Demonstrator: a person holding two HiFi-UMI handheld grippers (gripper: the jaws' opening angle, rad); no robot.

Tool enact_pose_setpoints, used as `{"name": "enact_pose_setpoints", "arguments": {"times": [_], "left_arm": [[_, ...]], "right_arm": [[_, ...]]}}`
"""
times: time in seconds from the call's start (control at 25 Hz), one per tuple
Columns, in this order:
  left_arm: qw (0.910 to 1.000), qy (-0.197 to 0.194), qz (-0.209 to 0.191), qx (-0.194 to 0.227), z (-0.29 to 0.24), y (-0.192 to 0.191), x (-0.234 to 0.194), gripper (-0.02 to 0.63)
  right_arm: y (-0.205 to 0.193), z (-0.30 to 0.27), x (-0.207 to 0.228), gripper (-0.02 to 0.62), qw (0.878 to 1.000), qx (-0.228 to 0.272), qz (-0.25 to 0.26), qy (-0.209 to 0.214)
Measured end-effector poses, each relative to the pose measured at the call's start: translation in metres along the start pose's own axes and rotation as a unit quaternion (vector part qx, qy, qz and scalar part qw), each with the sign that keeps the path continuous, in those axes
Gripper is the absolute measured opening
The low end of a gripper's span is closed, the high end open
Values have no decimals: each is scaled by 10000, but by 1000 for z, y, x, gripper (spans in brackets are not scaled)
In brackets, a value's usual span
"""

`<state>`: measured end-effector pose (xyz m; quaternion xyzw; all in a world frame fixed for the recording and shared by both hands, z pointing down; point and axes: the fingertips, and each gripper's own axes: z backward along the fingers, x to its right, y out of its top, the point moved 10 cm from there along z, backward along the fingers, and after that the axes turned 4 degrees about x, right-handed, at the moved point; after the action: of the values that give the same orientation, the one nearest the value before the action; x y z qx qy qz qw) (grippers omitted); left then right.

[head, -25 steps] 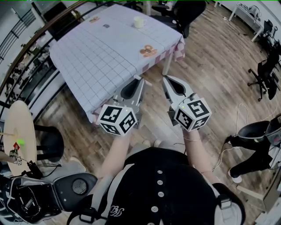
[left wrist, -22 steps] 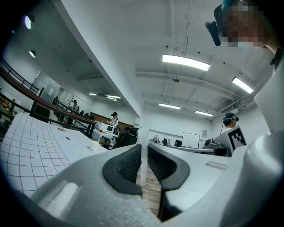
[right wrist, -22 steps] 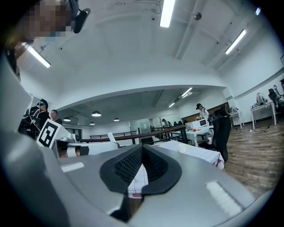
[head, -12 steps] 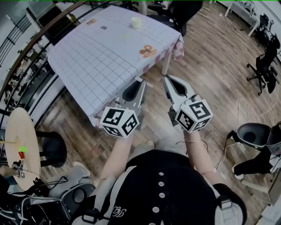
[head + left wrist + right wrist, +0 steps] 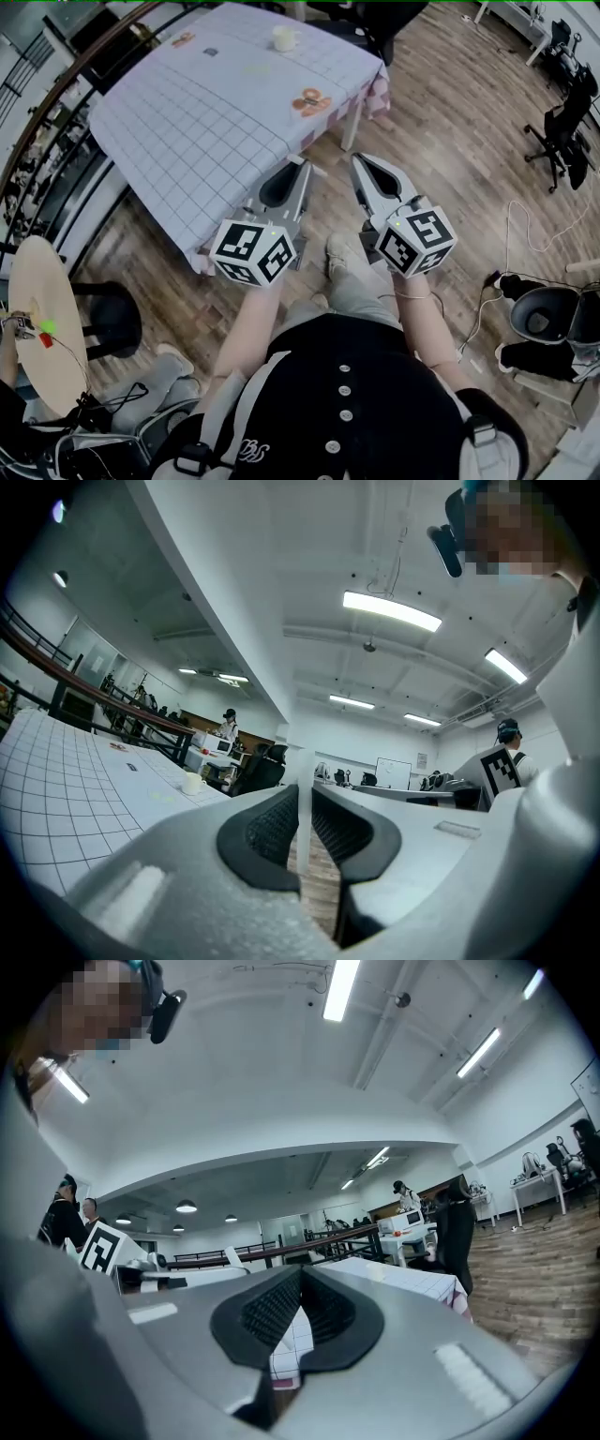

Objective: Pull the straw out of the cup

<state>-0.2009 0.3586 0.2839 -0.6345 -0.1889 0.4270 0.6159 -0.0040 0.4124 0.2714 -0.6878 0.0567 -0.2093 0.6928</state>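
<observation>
A pale cup stands near the far end of a table covered in a checked cloth; no straw can be made out at this distance. The same cup appears small in the left gripper view. My left gripper is held over the wooden floor just short of the table's near corner, jaws together with nothing between them. My right gripper hangs beside it, to the right, also shut and empty. Both are far from the cup.
An orange-brown item lies on the cloth near the right edge. A round wooden table and black stool stand at left. An office chair and a dark bin with cables are at right.
The person has stepped forward, so the floor and bin slide back in view. Both grippers keep the same pose and stay shut.
</observation>
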Motion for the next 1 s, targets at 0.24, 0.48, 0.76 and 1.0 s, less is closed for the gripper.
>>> {"name": "enact_pose_setpoints", "arguments": {"times": [0.24, 0.48, 0.76, 1.0], "left_arm": [[9999, 95, -87, 12, -43, 1, -26, 46], [9997, 172, -164, -15, -111, 5, -54, 46], [9992, 296, -253, 122, -184, 16, -83, 46], [9988, 424, -227, 136, -230, 12, -104, 46]], "right_arm": [[0, -45, 37, 0, 9998, -46, -29, 170], [12, -99, 92, 0, 9992, -104, -47, 387], [25, -152, 154, 0, 9984, -192, -103, 521], [26, -188, 196, 0, 9976, -289, -155, 614]]}}
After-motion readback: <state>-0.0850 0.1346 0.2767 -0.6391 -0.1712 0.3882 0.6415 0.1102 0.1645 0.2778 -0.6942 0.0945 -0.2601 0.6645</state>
